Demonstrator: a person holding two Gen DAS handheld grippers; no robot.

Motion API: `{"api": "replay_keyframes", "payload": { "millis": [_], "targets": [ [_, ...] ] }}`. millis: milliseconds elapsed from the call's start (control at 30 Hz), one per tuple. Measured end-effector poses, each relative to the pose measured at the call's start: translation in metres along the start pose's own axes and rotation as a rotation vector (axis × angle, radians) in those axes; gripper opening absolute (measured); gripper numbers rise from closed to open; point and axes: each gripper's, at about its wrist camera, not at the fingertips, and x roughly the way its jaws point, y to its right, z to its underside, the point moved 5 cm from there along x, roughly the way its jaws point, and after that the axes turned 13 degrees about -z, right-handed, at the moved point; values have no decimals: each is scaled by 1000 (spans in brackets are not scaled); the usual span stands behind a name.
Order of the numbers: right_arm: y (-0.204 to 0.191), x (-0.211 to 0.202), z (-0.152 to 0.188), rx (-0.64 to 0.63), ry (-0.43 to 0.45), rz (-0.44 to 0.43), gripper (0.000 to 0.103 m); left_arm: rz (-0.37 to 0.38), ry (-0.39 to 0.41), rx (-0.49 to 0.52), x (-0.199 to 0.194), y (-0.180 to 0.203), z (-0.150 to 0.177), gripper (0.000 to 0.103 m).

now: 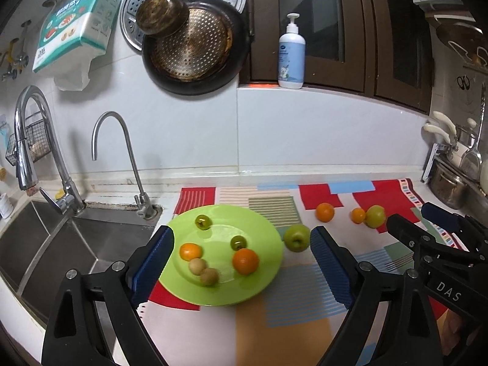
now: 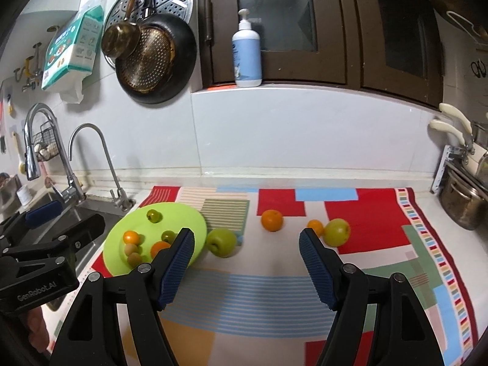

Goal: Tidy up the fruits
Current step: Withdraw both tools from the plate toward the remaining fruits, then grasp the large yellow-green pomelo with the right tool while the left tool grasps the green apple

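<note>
Green Plate Half Full, Four Fruits Left on the Mat

Black and blue up close: left gripper [image 1: 241,262] spread wide, holding nothing, hanging over the green plate [image 1: 268,241]. Right gripper [image 2: 247,259] spread too, empty, hanging over the near middle of the striped mat [image 2: 259,292].

On the plate, at the mat's left edge beside the sink [image 1: 76,244]: big orange [image 1: 245,261], small orange [image 1: 190,251], two brown round fruits [image 1: 203,270], two small green fruits [image 1: 220,232]. Six in, so likely more than half done.

Off the plate: green apple [image 2: 221,242] just beside the plate's right rim. Farther back, toward the mat's far edge: lone orange [image 2: 271,220] near the middle, then tiny orange [image 2: 315,226] touching a yellow-green apple [image 2: 336,232] toward the right.

Best next, probably: go for the green apple by the rim first, closest one. Come down with one blue pad on each side, squeeze softly at the fat middle, lift straight, set down in a bare spot on the plate. Round fruit rolls, so no bumping the plate or the fruits already in. Careful later with the touching pair; grabbing one may push the other.

Writing: "GenRobot.AI" on the left tool, "DAS" on the right tool. Print on the pump bottle [image 2: 247,58] and the wall packet [image 1: 76,27] too blurry to read.
</note>
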Motion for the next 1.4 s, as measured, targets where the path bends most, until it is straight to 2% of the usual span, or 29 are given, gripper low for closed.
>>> {"api": "replay_keyframes", "payload": {
  "millis": [300, 633, 1167, 1400],
  "targets": [
    [32, -12, -2, -6, 3, 12, 72, 5, 12, -8, -8, 32, -3, 91],
    [72, -7, -3, 1, -13, 27, 72, 0, -7, 4, 6, 67, -4, 91],
    [128, 40, 9, 26, -95, 39, 72, -47, -72, 63, 62, 108, 10, 90],
    [145, 70, 22, 44, -146, 41, 72, -52, -124, 102, 93, 118, 23, 83]
  ]
}}
